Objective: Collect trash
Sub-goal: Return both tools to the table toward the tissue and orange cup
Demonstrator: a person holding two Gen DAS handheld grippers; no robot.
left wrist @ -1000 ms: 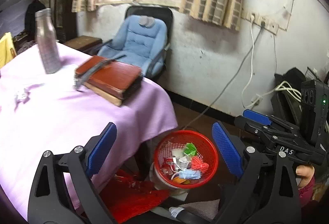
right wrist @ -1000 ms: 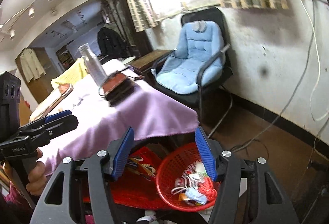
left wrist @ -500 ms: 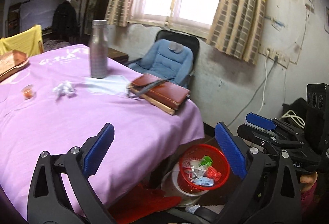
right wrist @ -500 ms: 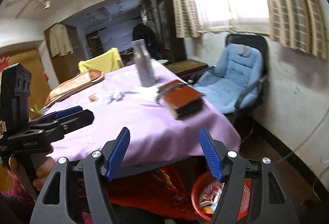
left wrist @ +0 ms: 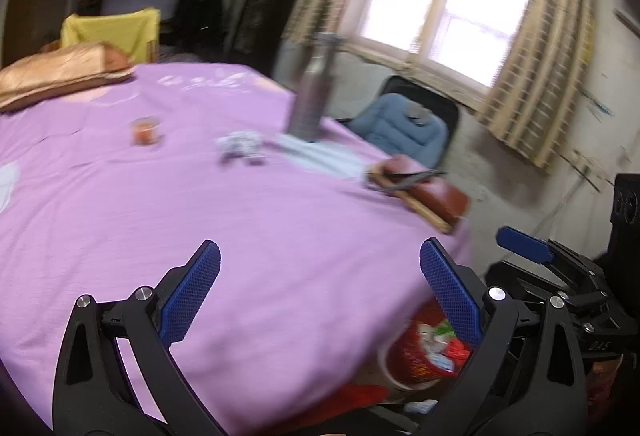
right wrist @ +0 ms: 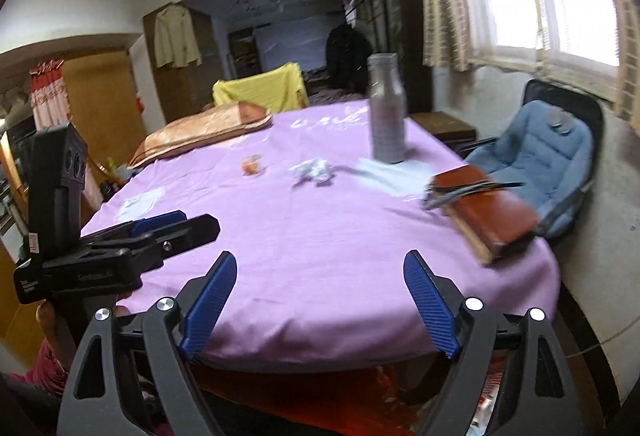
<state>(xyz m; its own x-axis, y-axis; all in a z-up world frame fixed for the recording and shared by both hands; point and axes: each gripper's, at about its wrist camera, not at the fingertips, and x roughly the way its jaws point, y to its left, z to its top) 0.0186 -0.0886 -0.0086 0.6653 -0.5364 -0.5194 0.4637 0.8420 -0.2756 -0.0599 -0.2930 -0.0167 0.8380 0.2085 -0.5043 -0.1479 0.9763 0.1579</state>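
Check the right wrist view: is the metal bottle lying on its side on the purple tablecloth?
No, the metal bottle stands upright on the purple tablecloth, beyond the crumpled paper.

We see a round table draped in a plain lilac-purple cloth (right wrist: 320, 256) with faint white lettering at its far edge. On it we note a grey metal bottle (right wrist: 386, 116), a crumpled white paper scrap (right wrist: 314, 170), a small orange cup (right wrist: 251, 165), a reddish-brown leather-bound book (right wrist: 492, 216) and a copper-gold satin cushion (right wrist: 204, 134). Behind stands a chair under bright yellow fabric (right wrist: 258, 90). We record a pale blue padded seat on a black frame (right wrist: 536, 152), beige curtains in a brown grid check (left wrist: 536, 76), and a red mesh waste basket (left wrist: 416, 356) holding white, green and red scraps. Both tools are black with blue textured finger pads (left wrist: 192, 296).
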